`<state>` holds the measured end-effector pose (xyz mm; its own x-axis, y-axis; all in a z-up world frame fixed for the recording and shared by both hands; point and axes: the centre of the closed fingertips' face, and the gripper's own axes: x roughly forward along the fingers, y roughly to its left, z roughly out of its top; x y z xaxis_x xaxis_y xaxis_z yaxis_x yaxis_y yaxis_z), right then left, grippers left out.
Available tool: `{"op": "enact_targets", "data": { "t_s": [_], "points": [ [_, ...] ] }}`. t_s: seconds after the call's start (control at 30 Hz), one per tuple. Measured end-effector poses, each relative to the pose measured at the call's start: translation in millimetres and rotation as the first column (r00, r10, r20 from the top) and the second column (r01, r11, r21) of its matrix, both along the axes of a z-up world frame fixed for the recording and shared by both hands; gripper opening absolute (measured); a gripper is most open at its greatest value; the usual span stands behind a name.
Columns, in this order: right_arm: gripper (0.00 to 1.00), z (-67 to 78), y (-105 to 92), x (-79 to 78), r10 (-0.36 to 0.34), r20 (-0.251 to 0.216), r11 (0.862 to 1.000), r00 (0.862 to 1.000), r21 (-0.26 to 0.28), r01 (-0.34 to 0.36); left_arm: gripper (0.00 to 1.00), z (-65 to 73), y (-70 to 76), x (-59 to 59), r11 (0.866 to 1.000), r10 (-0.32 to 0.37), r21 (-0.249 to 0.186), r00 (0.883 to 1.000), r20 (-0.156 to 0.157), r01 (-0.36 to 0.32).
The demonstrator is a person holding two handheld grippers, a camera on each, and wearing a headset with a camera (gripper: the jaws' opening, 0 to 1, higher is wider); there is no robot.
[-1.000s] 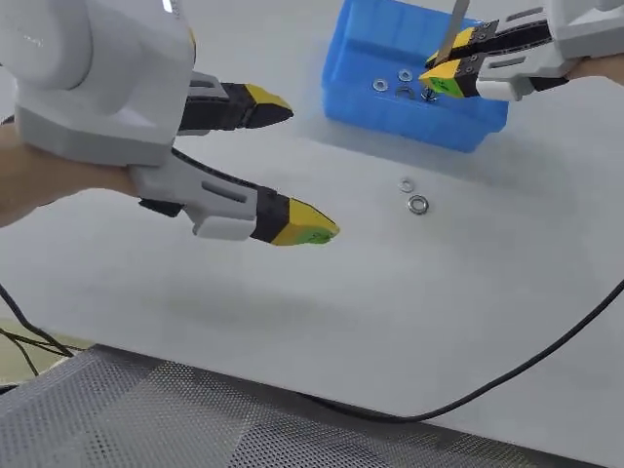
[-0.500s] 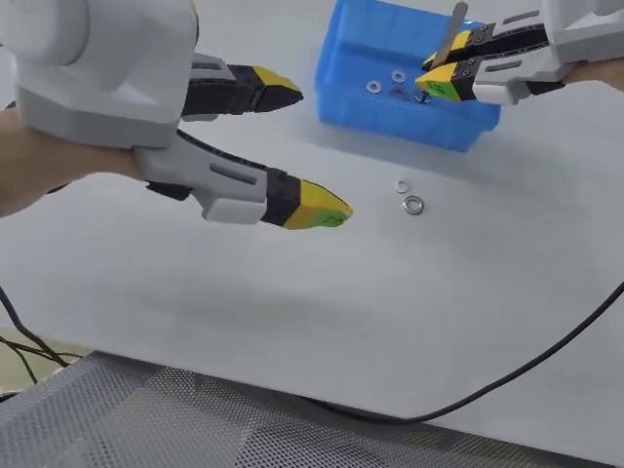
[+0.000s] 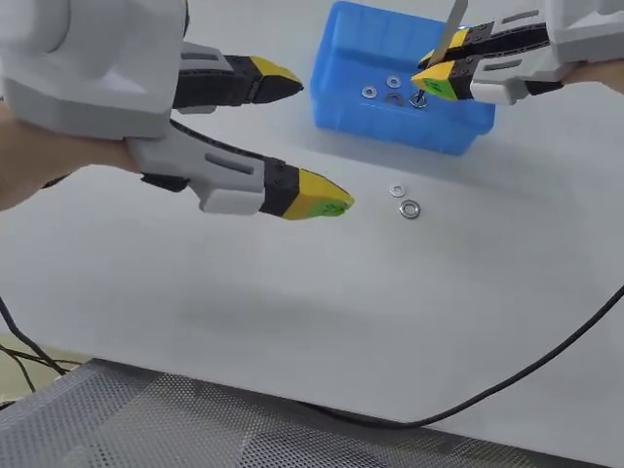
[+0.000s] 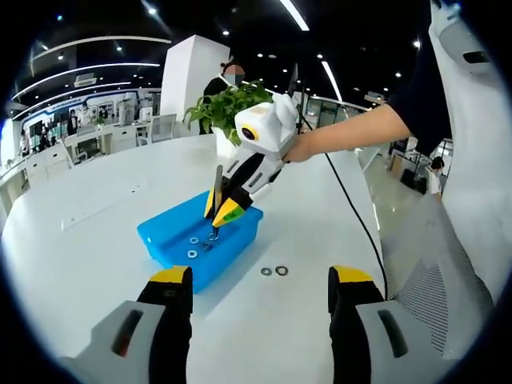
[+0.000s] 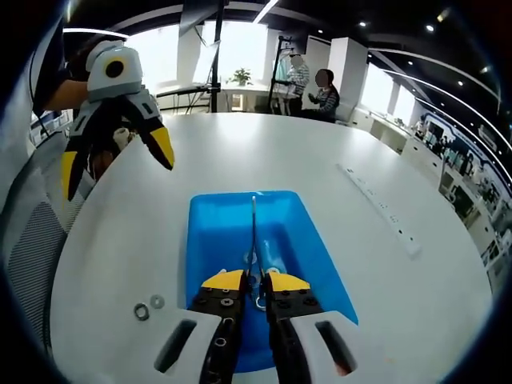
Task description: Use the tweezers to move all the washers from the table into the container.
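Two steel washers lie side by side on the white table, in front of the blue container. Several washers rest on its floor. My right gripper hovers over the container, shut on thin metal tweezers whose lower tip points down among those washers. I cannot tell whether the tip holds one. My left gripper is open with nothing between its jaws, left of the table washers. The left gripper view has the container, table washers and tweezers.
A black cable loops across the table's near right part. Grey mesh runs below the front edge. The right gripper view holds the container, the table washers, the left gripper and people far behind.
The head camera has shifted a little. My left gripper has drifted slightly forward and right, nearer the table washers. My right gripper stays over the container with the tweezers.
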<state>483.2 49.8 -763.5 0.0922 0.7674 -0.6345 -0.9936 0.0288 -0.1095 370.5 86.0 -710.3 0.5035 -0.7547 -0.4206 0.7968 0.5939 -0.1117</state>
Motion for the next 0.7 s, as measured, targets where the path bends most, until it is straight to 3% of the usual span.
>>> {"op": "enact_targets", "data": {
  "t_s": [0.17,0.2,0.3,0.37,0.43,0.47,0.53,0.57,0.67,0.7],
  "points": [
    [0.10,-0.1,0.8,-3.0,0.008,-0.002,1.000,1.000,-0.007,-0.008,0.76,14.2,-1.2,32.2,1.000,-0.012,-0.009,0.999,0.047,0.012],
    [0.10,0.4,1.1,-3.6,0.009,-0.002,1.000,1.000,-0.008,-0.009,0.76,15.6,-1.7,43.1,1.000,-0.013,-0.004,0.998,0.064,0.013],
    [0.10,3.5,2.7,-3.5,0.013,0.001,1.000,1.000,-0.002,-0.013,0.75,25.9,-8.8,62.2,0.999,-0.018,-0.034,0.996,0.090,0.021],
    [0.10,5.6,3.3,-2.0,0.011,0.004,1.000,1.000,0.003,-0.011,0.69,38.2,-20.2,77.0,0.998,-0.039,-0.053,0.989,0.140,0.046],
    [0.10,6.6,3.4,-1.0,0.007,0.004,1.000,1.000,0.005,-0.007,0.62,39.5,-31.1,86.8,0.995,-0.087,-0.027,0.982,0.170,0.093],
    [0.10,6.7,3.0,-0.4,0.007,0.008,1.000,1.000,0.001,-0.007,0.62,34.1,-36.9,86.4,0.988,-0.152,0.031,0.974,0.165,0.149],
    [0.10,7.0,3.3,-1.7,0.009,0.000,1.000,1.000,0.004,-0.009,0.60,32.2,-44.8,91.9,0.980,-0.195,0.076,0.964,0.181,0.184],
    [0.10,7.0,3.4,-1.9,0.009,0.000,1.000,1.000,0.005,-0.009,0.58,31.2,-51.5,93.4,0.975,-0.221,0.067,0.960,0.174,0.212],
    [0.10,5.0,2.3,-3.4,0.015,0.002,1.000,1.000,-0.004,-0.015,0.39,28.8,-56.9,105.2,0.975,-0.221,0.049,0.960,0.175,0.215],
    [0.10,4.8,2.3,-5.6,0.017,-0.001,1.000,1.000,-0.004,-0.017,0.26,29.8,-61.3,106.2,0.972,-0.230,-0.001,0.960,0.159,0.233]
  ]
}}
